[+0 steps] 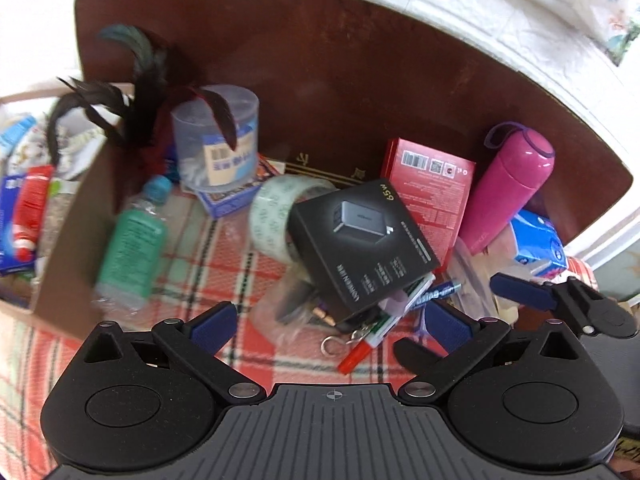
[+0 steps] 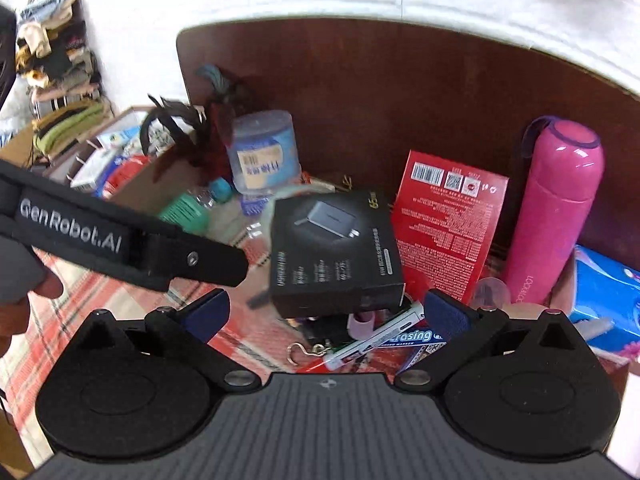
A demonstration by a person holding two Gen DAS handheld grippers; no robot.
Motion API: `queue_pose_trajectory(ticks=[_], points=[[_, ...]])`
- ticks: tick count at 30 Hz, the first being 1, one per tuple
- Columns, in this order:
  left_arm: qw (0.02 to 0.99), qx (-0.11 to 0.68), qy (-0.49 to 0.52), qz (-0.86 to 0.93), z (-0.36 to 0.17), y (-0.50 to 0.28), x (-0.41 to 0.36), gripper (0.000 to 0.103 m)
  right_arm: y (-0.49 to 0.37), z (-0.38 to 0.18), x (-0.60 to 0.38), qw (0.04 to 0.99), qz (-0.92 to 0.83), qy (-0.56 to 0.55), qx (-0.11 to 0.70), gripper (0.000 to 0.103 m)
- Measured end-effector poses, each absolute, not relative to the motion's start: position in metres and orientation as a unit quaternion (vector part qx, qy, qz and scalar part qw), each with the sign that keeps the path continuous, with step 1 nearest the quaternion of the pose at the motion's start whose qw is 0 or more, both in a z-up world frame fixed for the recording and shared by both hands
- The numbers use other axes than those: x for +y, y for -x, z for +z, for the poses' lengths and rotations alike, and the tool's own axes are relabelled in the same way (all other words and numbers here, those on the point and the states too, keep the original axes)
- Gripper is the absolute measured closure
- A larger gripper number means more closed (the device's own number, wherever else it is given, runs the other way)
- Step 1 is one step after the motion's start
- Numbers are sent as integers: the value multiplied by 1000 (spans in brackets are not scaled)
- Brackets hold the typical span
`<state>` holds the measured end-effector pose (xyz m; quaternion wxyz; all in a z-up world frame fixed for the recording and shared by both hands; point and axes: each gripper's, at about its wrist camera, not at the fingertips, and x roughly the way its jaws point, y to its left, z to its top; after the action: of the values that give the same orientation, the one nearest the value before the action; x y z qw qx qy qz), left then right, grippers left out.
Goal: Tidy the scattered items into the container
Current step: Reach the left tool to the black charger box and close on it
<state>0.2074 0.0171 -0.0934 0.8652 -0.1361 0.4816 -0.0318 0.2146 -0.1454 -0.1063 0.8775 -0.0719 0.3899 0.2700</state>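
A black charger box [image 1: 362,246] [image 2: 334,250] lies tilted on top of a pile of pens and a key hook on the plaid cloth. My left gripper [image 1: 330,326] is open and empty just in front of it. My right gripper [image 2: 324,314] is open, its pads flanking the box's near edge without touching. The right gripper's fingers [image 1: 524,290] show at the right of the left wrist view. A cardboard box [image 1: 68,216] [image 2: 132,184] at the left holds several packets. A green bottle [image 1: 132,240], tape roll [image 1: 272,216], red box [image 1: 430,196] [image 2: 444,224] and pink flask [image 1: 510,184] [image 2: 554,216] lie around.
A clear tub [image 1: 218,136] [image 2: 264,152] and dark feathers [image 1: 136,96] stand at the back left. A blue tissue pack [image 1: 538,244] [image 2: 606,300] sits at the right. A brown headboard [image 1: 340,60] closes the back. The left gripper's strap [image 2: 120,236] crosses the right wrist view.
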Motion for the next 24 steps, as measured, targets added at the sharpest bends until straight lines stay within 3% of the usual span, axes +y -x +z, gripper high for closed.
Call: queue_pose_trajectory(ticks=[20,24], points=[[826,531,174,-76,-161,-294,11,2,-273,-158,-118,860,301,76,404,0],[817,537,191,-91,-167,-298,11,7,-274,-160,-117,859,299,79,408,0]])
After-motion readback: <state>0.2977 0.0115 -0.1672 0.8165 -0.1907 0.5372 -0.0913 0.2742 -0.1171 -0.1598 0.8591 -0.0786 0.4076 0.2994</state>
